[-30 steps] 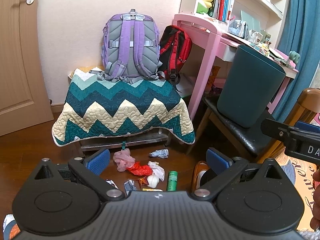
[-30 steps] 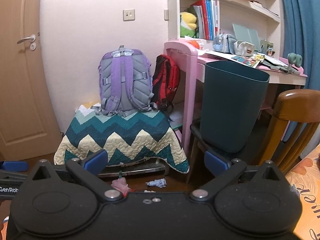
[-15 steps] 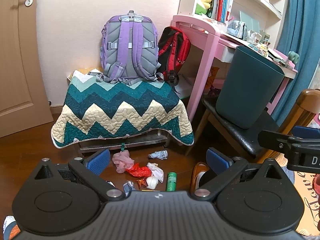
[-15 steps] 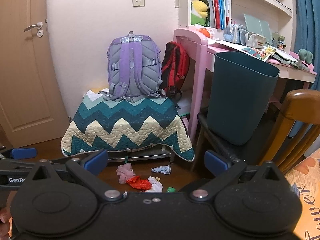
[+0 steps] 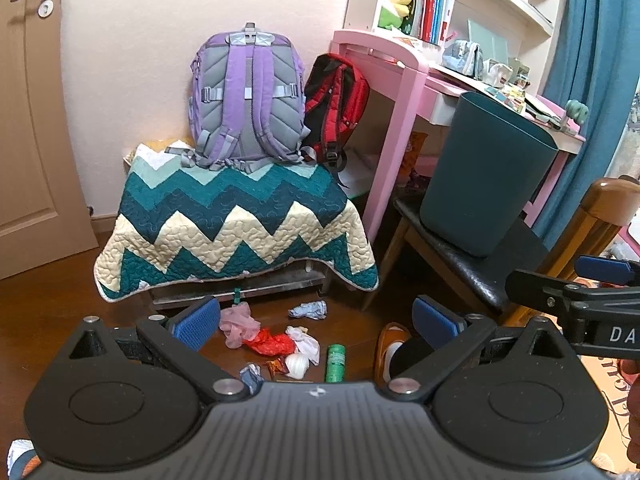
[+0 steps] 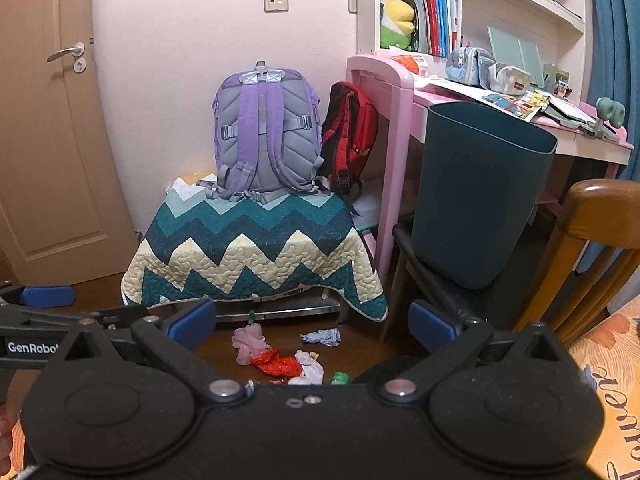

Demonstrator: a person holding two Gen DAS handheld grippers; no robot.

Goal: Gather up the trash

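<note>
A pile of trash lies on the wood floor in front of a quilt-covered bench: a pink wad point(image 5: 237, 322), a red wrapper point(image 5: 269, 342), white tissues point(image 5: 306, 344), a blue crumpled scrap point(image 5: 308, 310) and a green tube point(image 5: 335, 362). The pile also shows in the right wrist view, with the red wrapper point(image 6: 276, 362) in its middle. A dark teal bin point(image 5: 484, 176) stands on a chair seat at the right. My left gripper point(image 5: 316, 322) is open and empty above the pile. My right gripper point(image 6: 312, 322) is open and empty, farther back.
A zigzag quilt point(image 5: 236, 224) covers the low bench, with a purple backpack point(image 5: 248, 96) and a red backpack point(image 5: 336, 100) on it. A pink desk point(image 5: 400, 80) and a wooden chair point(image 6: 592, 240) stand at the right. A door point(image 5: 28, 120) is at the left.
Both grippers have shifted slightly, and the right wrist view now takes in more of the floor and the trash pile. Both stay open.
</note>
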